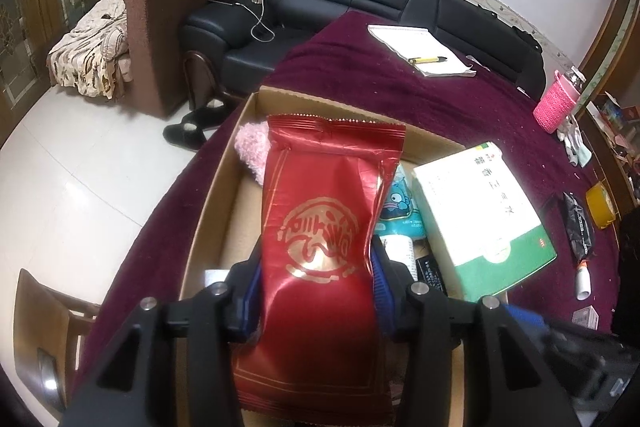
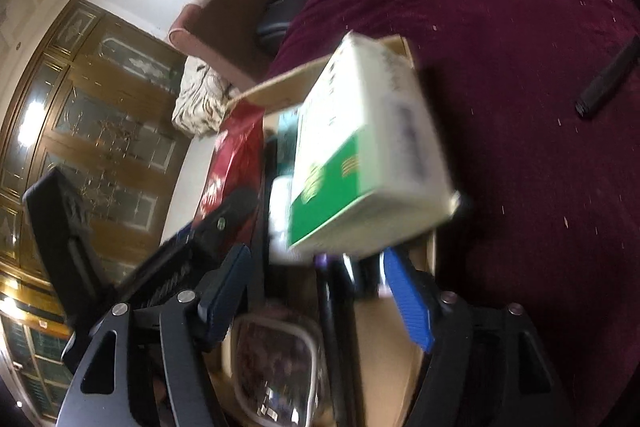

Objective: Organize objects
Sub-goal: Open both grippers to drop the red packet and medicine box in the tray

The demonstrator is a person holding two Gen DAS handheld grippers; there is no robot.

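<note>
Red foil snack packet sits pinched between the left gripper, poised over the cardboard box on the maroon tablecloth; lowering it into the bare left half looks the next move, clear of the pink cloth. From the right wrist, the right gripper stands wide and empty, the green-and-white carton blurred just ahead, tilted over the box's right wall, with open tablecloth beyond.
</note>
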